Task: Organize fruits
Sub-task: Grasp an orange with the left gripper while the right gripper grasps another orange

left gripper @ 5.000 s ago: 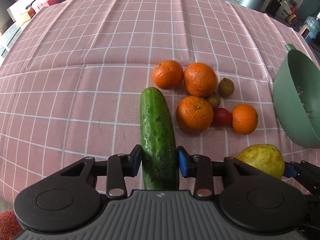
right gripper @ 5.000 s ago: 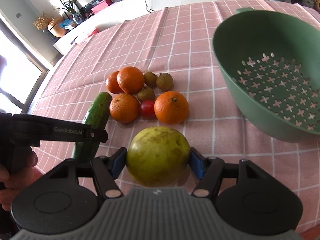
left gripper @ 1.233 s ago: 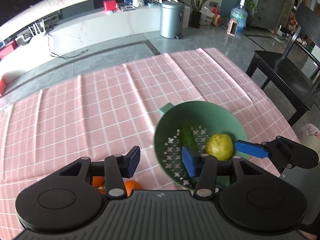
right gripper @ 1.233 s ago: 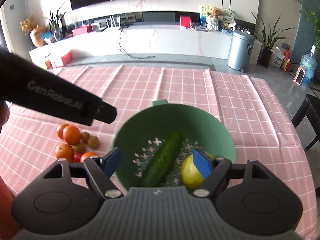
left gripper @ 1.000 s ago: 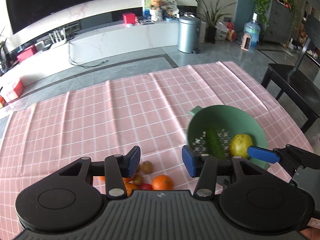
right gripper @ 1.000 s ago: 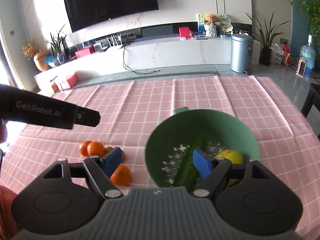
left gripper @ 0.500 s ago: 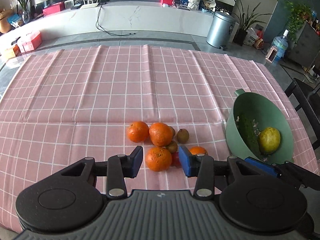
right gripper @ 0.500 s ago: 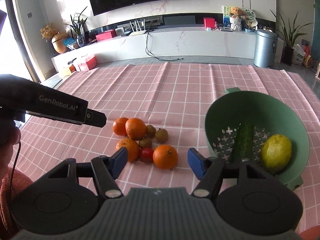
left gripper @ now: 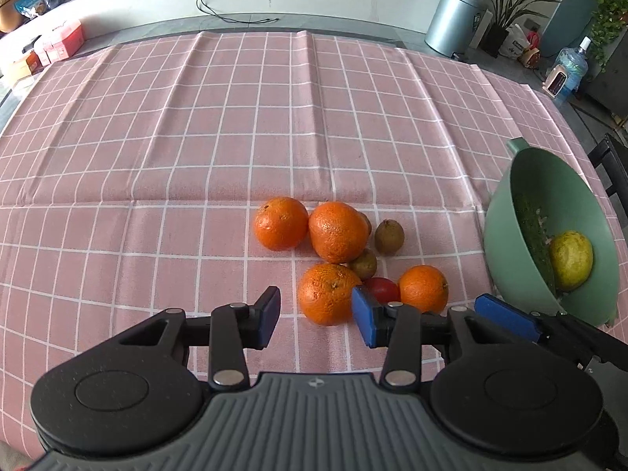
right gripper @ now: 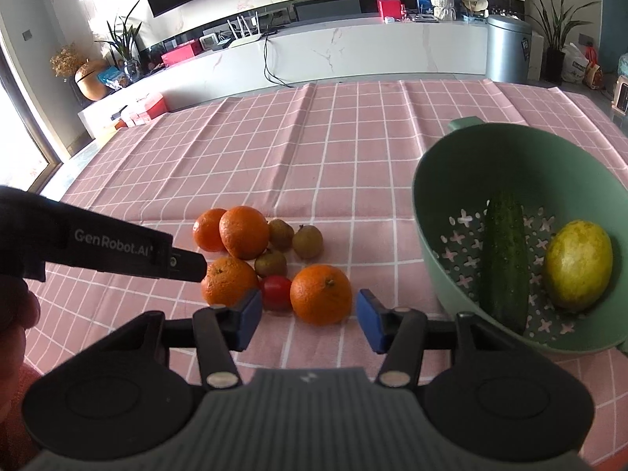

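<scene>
Blue-padded, both sets of jaws are gaping wide and empty: the left gripper (left gripper: 316,316) is lining up on the nearest round orange (left gripper: 329,293), the right gripper (right gripper: 309,318) on another (right gripper: 320,293). Next, each needs lowering and closing. Four oranges, three brown kiwis, one red tomato (right gripper: 276,292) are waiting on the pink checked tablecloth (right gripper: 274,157); one cucumber (right gripper: 503,261) and one yellow pear (right gripper: 577,265) are lying in the green colander (right gripper: 431,180).

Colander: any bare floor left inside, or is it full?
Colander: bare perforated floor left of the cucumber, and a narrow strip between it and the pear. Crowded spot is the cloth cluster of oranges, tomato and small brown fruits.
</scene>
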Demonstrator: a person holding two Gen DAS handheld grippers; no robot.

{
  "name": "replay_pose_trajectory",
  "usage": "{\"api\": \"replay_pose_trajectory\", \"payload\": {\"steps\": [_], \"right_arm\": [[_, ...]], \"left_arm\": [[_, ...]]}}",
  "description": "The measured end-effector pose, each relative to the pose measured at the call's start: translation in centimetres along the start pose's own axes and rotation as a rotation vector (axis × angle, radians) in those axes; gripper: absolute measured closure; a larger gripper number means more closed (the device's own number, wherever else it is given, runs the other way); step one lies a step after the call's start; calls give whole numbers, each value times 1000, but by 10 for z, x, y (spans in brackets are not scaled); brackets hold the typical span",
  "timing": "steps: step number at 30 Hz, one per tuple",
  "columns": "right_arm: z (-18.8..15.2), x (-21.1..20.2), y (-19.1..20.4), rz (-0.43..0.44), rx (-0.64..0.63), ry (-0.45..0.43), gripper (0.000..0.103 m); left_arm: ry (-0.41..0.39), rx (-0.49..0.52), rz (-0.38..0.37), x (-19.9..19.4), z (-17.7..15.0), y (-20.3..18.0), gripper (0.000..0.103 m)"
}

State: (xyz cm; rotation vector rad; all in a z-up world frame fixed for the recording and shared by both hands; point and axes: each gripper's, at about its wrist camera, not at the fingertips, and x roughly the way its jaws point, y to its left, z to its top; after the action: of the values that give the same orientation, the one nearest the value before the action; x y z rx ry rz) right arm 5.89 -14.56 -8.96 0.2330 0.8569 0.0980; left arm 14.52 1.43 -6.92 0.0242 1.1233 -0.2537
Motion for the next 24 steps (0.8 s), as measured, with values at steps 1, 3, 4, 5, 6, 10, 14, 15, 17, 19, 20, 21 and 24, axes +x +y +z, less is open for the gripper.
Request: {"api": "replay_pose_trajectory", "payload": {"steps": [1,3,4,5,6,10,14,15,17,19,20,21,24], "right_arm": [[0,4,0,-1,5,4,52],[0,11,-1,-6,17,7,52],[0,14,-2,-7,25,9,53],[0,17,-3,-6,35,12,54],[0,20,-4,-8,43,13,54],[0,29,-10,1,78,25,54],[0,37,-14,13,102,39,54],[0,38,-16,16,108,43,54],[1,41,-18,29,118,48,54],[1,43,-19,40,123,49,55],[1,44,-20,43,125,48,56],[1,44,-21,48,129,49,56],[1,45,-24,64,144,51,58]], "left_arm": [[9,1,1,4,1,0,52],[20,-5,0,9,2,1,52],[25,-12,-1,12,2,3,52],[30,-22,-4,16,5,4,51],[35,-29,-9,18,5,5,51],[63,-54,-41,28,9,7,49],[69,-71,-67,33,11,9,48],[72,-75,-73,35,11,9,48],[81,-85,-83,37,11,10,47],[94,-97,-97,42,11,10,47],[100,-106,-99,44,10,10,46],[103,-117,-104,45,10,11,46],[104,-157,-125,46,9,16,51]]}}
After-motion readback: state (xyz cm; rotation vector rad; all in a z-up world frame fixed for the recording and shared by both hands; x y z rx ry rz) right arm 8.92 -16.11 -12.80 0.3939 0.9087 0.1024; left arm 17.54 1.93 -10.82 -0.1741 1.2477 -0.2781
